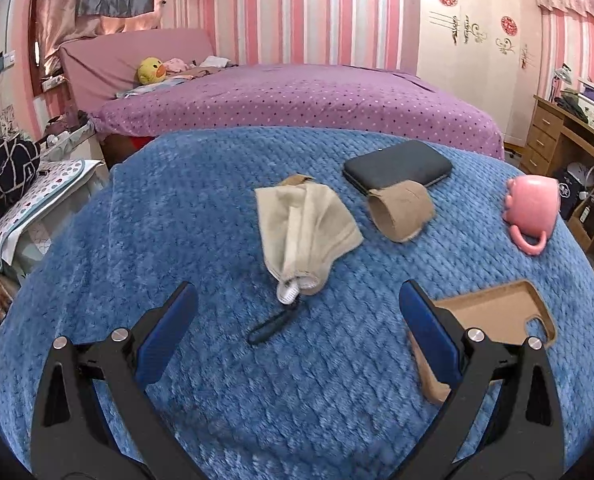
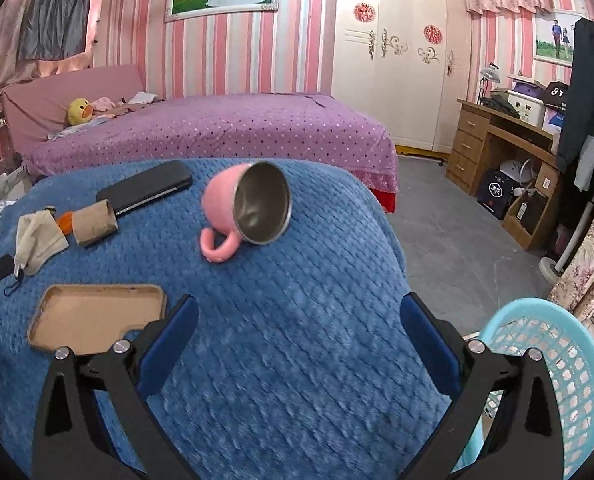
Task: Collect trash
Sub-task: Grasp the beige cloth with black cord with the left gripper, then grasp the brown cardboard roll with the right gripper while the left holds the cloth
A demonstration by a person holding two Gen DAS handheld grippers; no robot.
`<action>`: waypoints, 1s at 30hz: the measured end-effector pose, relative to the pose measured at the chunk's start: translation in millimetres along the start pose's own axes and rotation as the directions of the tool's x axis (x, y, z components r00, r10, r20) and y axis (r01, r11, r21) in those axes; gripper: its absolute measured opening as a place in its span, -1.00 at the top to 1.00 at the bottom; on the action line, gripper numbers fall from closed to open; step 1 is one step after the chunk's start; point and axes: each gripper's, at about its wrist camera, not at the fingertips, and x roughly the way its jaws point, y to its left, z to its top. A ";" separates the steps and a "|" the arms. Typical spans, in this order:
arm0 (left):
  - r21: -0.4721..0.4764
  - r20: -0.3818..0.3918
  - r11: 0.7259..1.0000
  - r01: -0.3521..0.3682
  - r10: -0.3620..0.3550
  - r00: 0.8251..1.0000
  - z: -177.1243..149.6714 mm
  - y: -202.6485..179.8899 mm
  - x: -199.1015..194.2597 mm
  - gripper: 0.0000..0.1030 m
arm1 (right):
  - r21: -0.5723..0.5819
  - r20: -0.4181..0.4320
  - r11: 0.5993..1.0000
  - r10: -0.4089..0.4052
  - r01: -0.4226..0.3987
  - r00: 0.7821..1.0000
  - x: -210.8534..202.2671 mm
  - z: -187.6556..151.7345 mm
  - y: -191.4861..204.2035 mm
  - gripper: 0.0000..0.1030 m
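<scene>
- Left gripper (image 1: pixel 297 308): one, fingers spread wide, nothing between them, hovering over the blue blanket (image 1: pixel 177 240).
- Black cord loop (image 1: pixel 269 326): one, lying on the blanket between the left gripper's fingers, attached to the pouch's drawstring end.
- Beige cloth pouch (image 1: pixel 305 228): one, crumpled, lying near the blanket's middle, just ahead of the left gripper.
- Orange scrap (image 2: pixel 64 222): one, wedged between pouch and tube; seen only in the right wrist view, kind unclear.
- Cardboard tube (image 1: pixel 401 210): one, lying on its side right of the pouch, its far end touching the black case.
- Black case (image 1: pixel 397 166): one, flat, behind the tube.
- Cardboard tray (image 1: pixel 493 316): one, flat with raised rim, partly hidden behind the left gripper's right finger.
- Pink mug (image 1: pixel 531 208): one, tipped on its side, handle down on the blanket, metal-lined mouth facing the right wrist camera.
- Right gripper (image 2: pixel 299 318): one, fingers spread apart, empty, over bare blanket near the edge.
- Light blue mesh basket (image 2: pixel 569 360): one, beside the blanket's right edge, lower than it.
</scene>
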 end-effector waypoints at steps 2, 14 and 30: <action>-0.006 -0.011 1.000 -0.005 0.005 1.000 1.9 4.0 5.2 -0.89 | -0.009 -0.001 1.000 0.002 -0.002 1.000 2.2 1.7 4.2 -0.91; -0.083 -0.078 0.996 0.011 -0.018 0.997 22.0 30.4 43.8 -0.88 | -0.023 -0.037 1.000 -0.015 0.014 0.999 15.8 2.6 10.6 -0.91; -0.012 -0.032 0.991 0.137 -0.137 0.990 31.0 42.1 18.0 0.62 | -0.128 -0.035 0.992 0.003 -0.007 0.999 8.4 -2.8 51.8 -0.91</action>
